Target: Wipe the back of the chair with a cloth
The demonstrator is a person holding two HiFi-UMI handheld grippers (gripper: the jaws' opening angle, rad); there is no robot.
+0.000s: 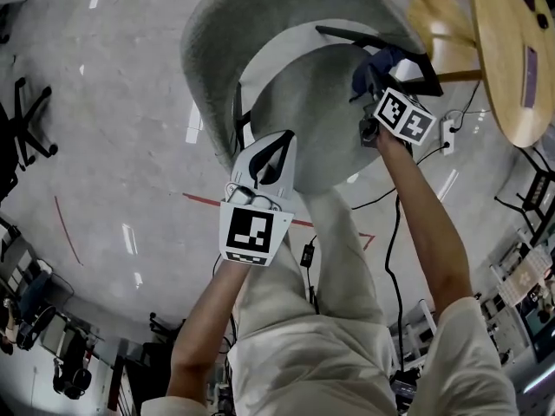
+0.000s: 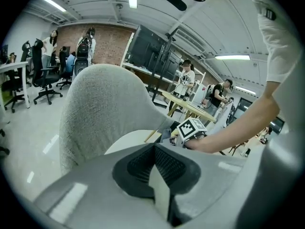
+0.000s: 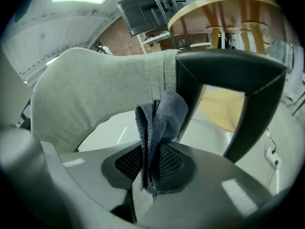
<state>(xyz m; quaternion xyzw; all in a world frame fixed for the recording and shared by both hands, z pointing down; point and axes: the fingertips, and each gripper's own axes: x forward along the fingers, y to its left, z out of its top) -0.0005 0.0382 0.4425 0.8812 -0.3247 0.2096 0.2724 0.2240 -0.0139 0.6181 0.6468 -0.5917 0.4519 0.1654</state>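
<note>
The cloth [image 3: 159, 125] is a small dark blue-grey piece of soft nap, bunched into upright folds. It is pinched between the fingers of the right gripper [image 3: 152, 173], which are closed tight on its lower end, so most of it stands free above them. Its upper fold lies at the end of the chair back [image 3: 95, 94], by the stitched seam where the pale grey fabric meets the chair's black arm [image 3: 228, 80]; it looks to be touching there, though I cannot be sure. In the head view the cloth [image 1: 375, 63] sits at the right-hand end of the curved chair back [image 1: 260, 24], above the seat [image 1: 316, 124].

The wipe seems to stand at one end of a stroke, with the long sweep of the back not yet covered. The next move calls for pressing the folds flat against the fabric and drawing them along the curve, with the grip kept firm so that the cloth does not drag out.

The left gripper [image 2: 159, 182] is low beside the seat with its fingers together and nothing between them, and takes no part in the wiping. The person stands over the chair on a pale glossy floor [image 1: 113, 128].
</note>
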